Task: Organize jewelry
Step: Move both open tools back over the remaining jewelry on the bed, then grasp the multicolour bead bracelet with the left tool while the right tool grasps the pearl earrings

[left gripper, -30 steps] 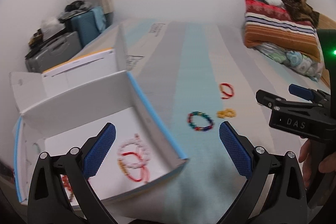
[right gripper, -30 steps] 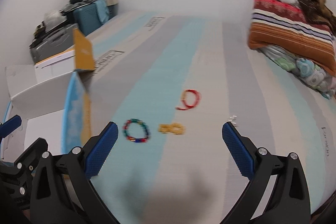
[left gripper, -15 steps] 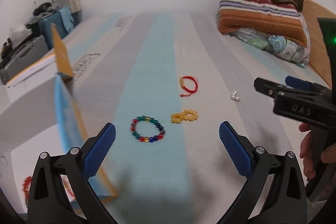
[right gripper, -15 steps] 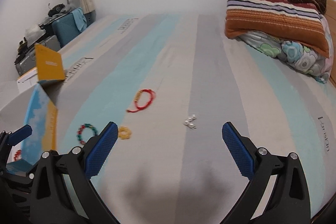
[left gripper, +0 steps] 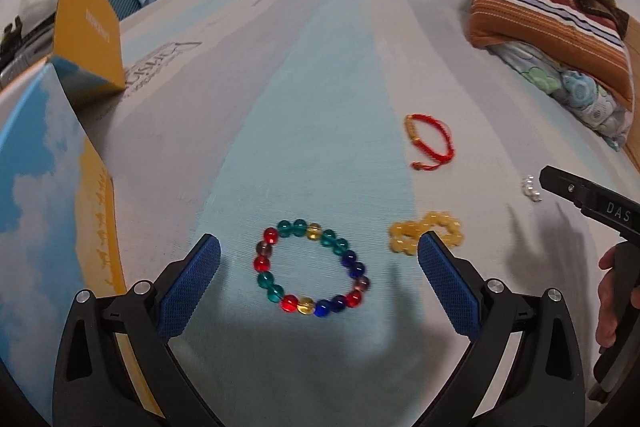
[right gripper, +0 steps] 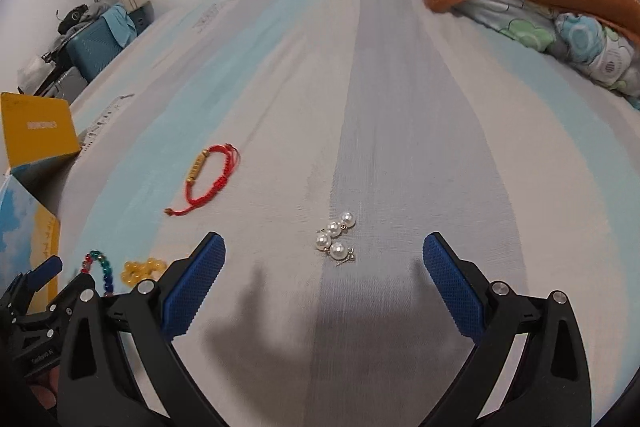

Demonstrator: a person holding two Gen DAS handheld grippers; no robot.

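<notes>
A multicoloured bead bracelet [left gripper: 312,269] lies flat on the striped mattress, framed by my open left gripper [left gripper: 319,247], which hovers just above it. A yellow bead bracelet [left gripper: 426,237] sits beside the left gripper's right finger. Farther off lies a red cord bracelet [left gripper: 430,143] with a gold bar. Pearl earrings [right gripper: 336,239] rest between the fingers of my open right gripper [right gripper: 324,247], slightly ahead of the tips. The red cord bracelet [right gripper: 206,177] lies to their left. Both grippers hold nothing.
A blue-and-yellow box [left gripper: 48,187] with a raised yellow flap [left gripper: 90,23] stands at the left. Folded striped blankets [left gripper: 548,15] are piled at the far right. Suitcases [right gripper: 96,47] stand beyond the mattress edge. A hand [left gripper: 610,299] holds the right gripper's handle.
Both grippers have swung right and dropped closer to the mattress. The left moved from over the box to the multicoloured bracelet; the right moved onto the pearl earrings.
</notes>
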